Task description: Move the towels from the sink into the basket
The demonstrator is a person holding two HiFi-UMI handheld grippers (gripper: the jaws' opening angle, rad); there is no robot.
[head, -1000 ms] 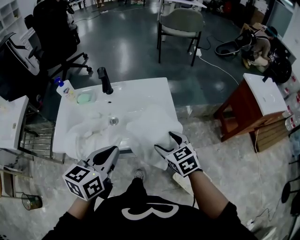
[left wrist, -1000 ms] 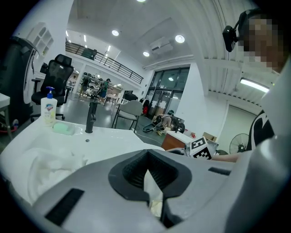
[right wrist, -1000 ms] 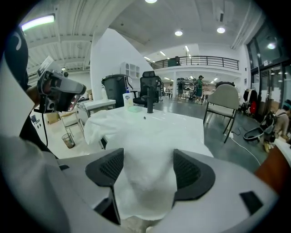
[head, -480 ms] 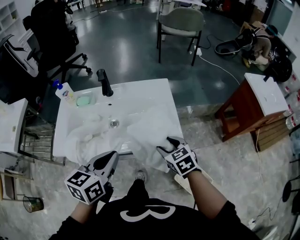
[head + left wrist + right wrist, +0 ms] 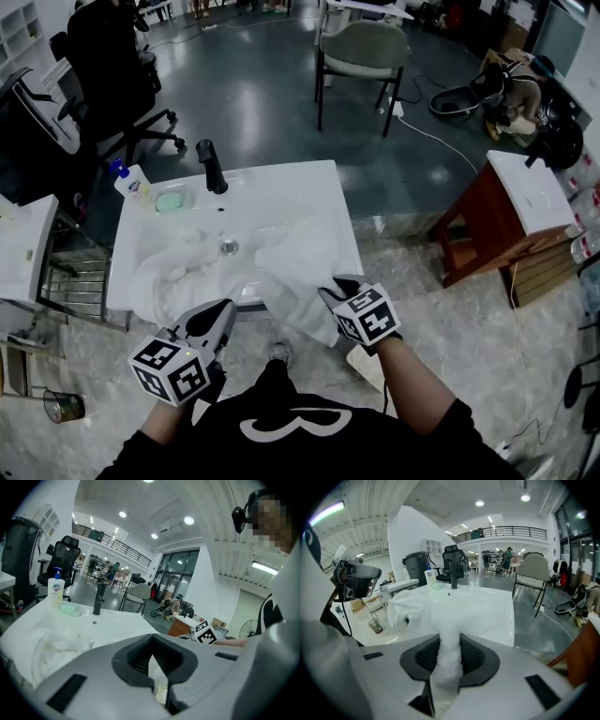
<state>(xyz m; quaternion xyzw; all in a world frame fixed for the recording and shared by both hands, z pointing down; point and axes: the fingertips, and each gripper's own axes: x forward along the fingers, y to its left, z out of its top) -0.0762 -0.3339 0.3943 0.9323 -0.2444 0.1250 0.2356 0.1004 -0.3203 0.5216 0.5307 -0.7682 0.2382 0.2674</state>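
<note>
Pinches in the right tongs (image 5: 449, 667), jaws just closing, a fluffy white towel (image 5: 431, 609) draped over the front edge of the sink (image 5: 281, 187). Holds left tongs (image 5: 158, 688) together, empty.

Centre frame, the white fluffy terry-cloth towel (image 5: 300, 267) is showing a rough, looped nap. The white glossy ceramic sink (image 5: 281, 192) under it is gleaming smooth. Upper left, the black matt metal faucet (image 5: 210, 165) is reflecting little. The dark polished floor (image 5: 253, 94) above is shining; the red-brown wooden stand (image 5: 469, 225), right, is looking matt.
</note>
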